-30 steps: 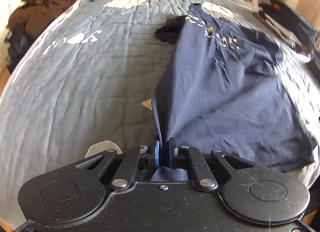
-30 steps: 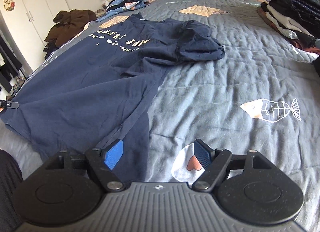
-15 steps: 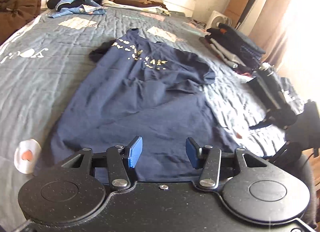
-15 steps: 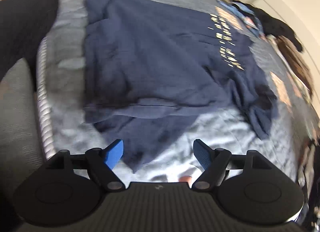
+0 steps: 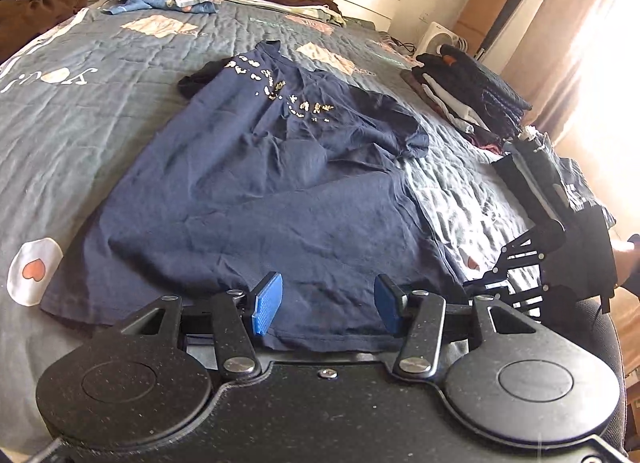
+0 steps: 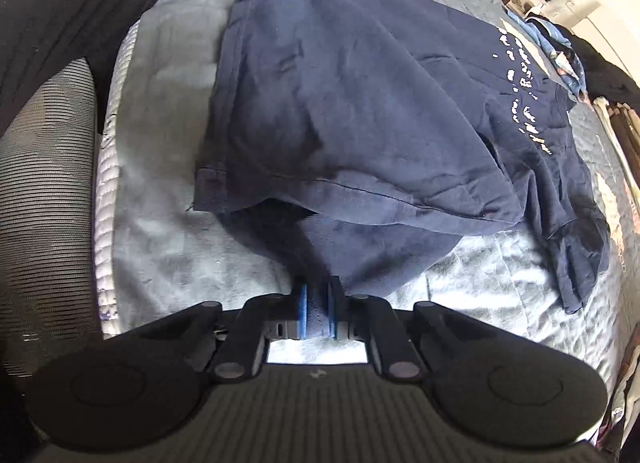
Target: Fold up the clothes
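At the bed's near edge the left gripper [image 5: 326, 309] has just let the navy t-shirt [image 5: 256, 191] hem go, jaws spread, while the right gripper [image 6: 318, 313] has just clamped, probably onto its lower corner, ready to fold.

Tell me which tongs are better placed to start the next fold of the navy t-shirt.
Right. The right tongs are already shut on a corner of the navy t-shirt, ready to pull it over. The left tongs stand open above the hem, with no cloth pinched between them.
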Available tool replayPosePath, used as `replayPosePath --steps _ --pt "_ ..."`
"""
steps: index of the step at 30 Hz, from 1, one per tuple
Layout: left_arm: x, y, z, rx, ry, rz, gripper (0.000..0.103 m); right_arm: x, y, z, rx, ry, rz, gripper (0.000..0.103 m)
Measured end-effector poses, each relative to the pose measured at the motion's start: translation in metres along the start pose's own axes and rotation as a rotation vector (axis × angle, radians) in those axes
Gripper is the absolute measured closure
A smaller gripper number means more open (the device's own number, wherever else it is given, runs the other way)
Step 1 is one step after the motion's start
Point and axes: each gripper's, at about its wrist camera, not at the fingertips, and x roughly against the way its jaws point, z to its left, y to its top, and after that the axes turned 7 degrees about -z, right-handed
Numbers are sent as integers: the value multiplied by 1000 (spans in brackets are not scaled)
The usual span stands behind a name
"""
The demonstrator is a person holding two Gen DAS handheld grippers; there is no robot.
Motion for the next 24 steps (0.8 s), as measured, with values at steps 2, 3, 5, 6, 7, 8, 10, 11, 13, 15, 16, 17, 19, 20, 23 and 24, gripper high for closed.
replayPosePath --steps 2,3,5,6,7,8,10,11,13,15,16,17,19,20,23,24 --pt "0 -1 -1 -7 -1 1 52 4 0 -3 -30 5 -12 97" --pt "1 -1 -1 -8 0 -1 52 10 1 -4 -41 2 -35 98" --pt "0 -2 1 -5 5 -2 51 29 2 -6 -57 -14 -101 98" --pt "0 -2 2 -3 8 -1 51 39 2 -9 -66 -26 -135 98" --pt "-1 -2 3 1 11 0 51 49 2 -11 -79 -43 -158 99" --pt "-1 -2 4 3 12 1 51 60 1 -14 -97 -63 -180 99" --pt "0 -1 6 4 13 2 51 84 -2 -19 -148 -100 -231 99" --pt "1 -1 6 3 13 2 51 97 -4 -21 -186 -104 -254 99" --pt "2 0 7 -4 17 0 50 120 -10 -24 -246 -121 -295 100" --pt "2 1 9 -5 23 -2 48 142 -16 -29 -312 -136 -321 100" --pt "1 1 10 -4 25 1 48 153 -19 -31 -345 -142 -332 100" --pt "-1 0 11 -3 28 4 48 156 -25 -36 -389 -121 -309 100" --pt "-3 0 13 -1 31 13 48 149 -45 -45 -500 -74 -228 100" --pt "-4 -1 13 -2 31 18 48 145 -55 -50 -555 -50 -187 100" --pt "-6 -1 12 -9 23 29 48 126 -85 -63 -729 43 -27 99" --pt "-6 -1 12 -12 24 33 47 118 -92 -61 -755 50 25 99"
